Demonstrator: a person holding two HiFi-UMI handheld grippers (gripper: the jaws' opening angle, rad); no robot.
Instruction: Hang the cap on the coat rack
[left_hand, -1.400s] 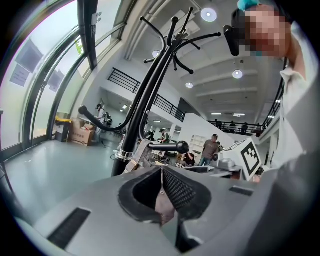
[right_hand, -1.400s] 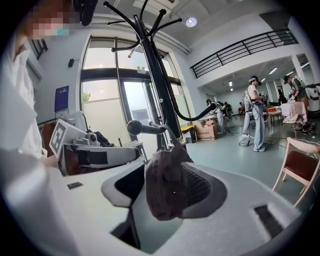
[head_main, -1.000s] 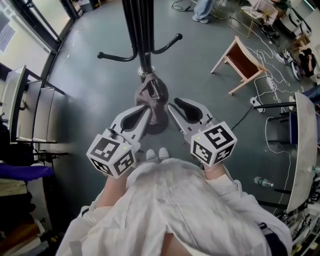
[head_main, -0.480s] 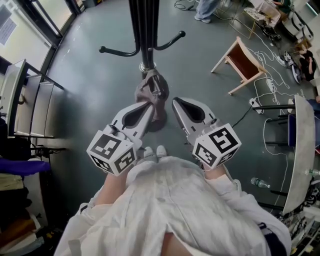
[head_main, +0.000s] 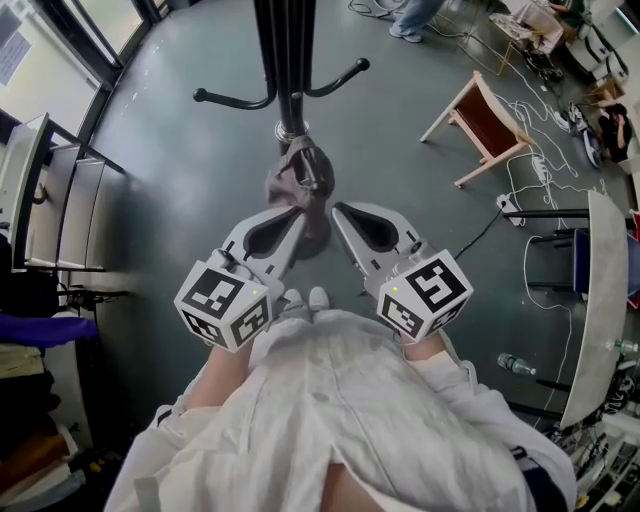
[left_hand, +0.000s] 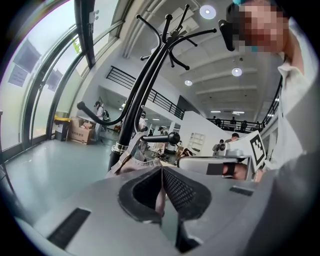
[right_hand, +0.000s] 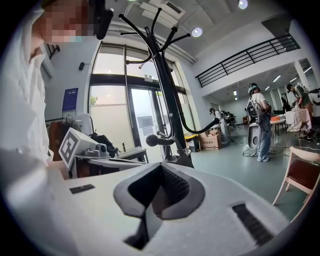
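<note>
The brownish-grey cap (head_main: 298, 180) hangs against the black coat rack (head_main: 288, 60), just below its low hooks (head_main: 232, 99). My left gripper (head_main: 300, 213) is shut on the cap's lower left edge; the left gripper view shows the cap's fabric (left_hand: 131, 161) pinched between its pads (left_hand: 161, 170). My right gripper (head_main: 336, 208) is shut at the cap's lower right edge, and a strip of brownish fabric shows inside its jaws (right_hand: 161, 167). A ball-tipped hook (right_hand: 151, 140) juts out just beyond both grippers.
A wooden chair (head_main: 480, 125) lies tipped on the grey floor to the right, with cables (head_main: 540, 110) behind it. A white table (head_main: 598, 300) runs along the right edge. Cabinets (head_main: 50, 200) line the left side. A person (right_hand: 260, 125) stands in the distance.
The right gripper's tip has shifted left against the cap's edge, and its jaws have come together. The left gripper and the cap have hardly moved.
</note>
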